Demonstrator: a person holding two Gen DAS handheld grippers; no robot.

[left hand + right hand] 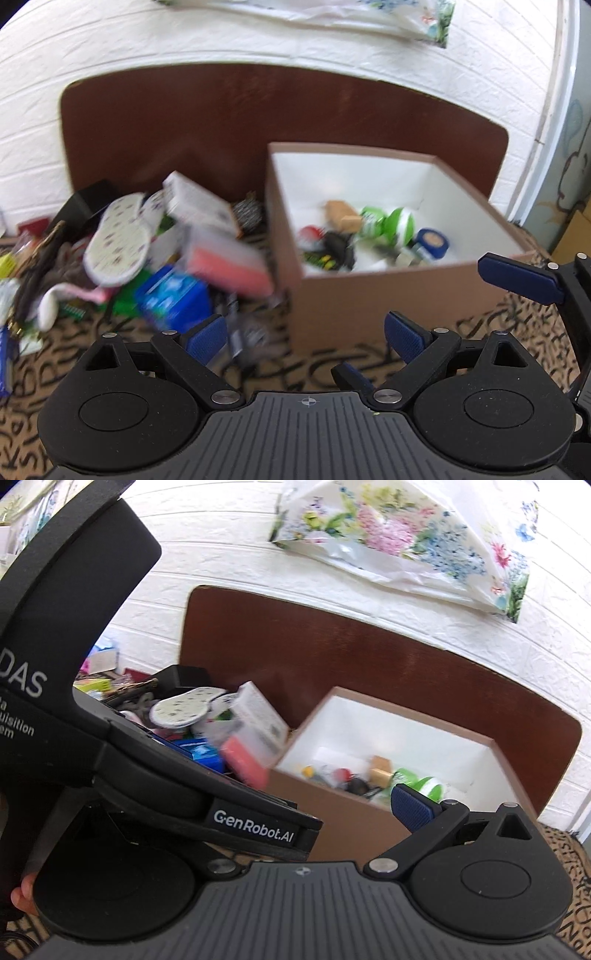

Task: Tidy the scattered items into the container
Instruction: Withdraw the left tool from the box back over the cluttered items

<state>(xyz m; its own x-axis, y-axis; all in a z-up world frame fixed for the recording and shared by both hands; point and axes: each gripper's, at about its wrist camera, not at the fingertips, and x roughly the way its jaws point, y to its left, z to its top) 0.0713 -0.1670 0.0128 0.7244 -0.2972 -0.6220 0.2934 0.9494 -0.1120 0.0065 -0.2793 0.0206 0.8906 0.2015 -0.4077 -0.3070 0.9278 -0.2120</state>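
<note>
A brown box with a white inside (369, 291) (354, 819) stands on the patterned cloth and holds several small items, among them a green and white bottle (388, 221) (424, 788). Left of it lies a blurred pile of scattered items: a pink sponge in clear wrap (225, 264) (243, 762), a blue packet (173, 299), a spotted insole (118, 243) (177, 710) and a white carton (199, 205) (258, 716). My left gripper (306, 332) is open and empty, low in front of the box's near left corner. My right gripper's right fingertip (410, 808) shows; the left gripper's body hides its left finger.
A dark brown board (221, 122) stands against the white brick wall behind the box. A flowered plastic bag (406, 542) hangs on the wall. The right gripper's finger (521, 278) shows at the box's near right corner. A black box (85, 206) lies behind the pile.
</note>
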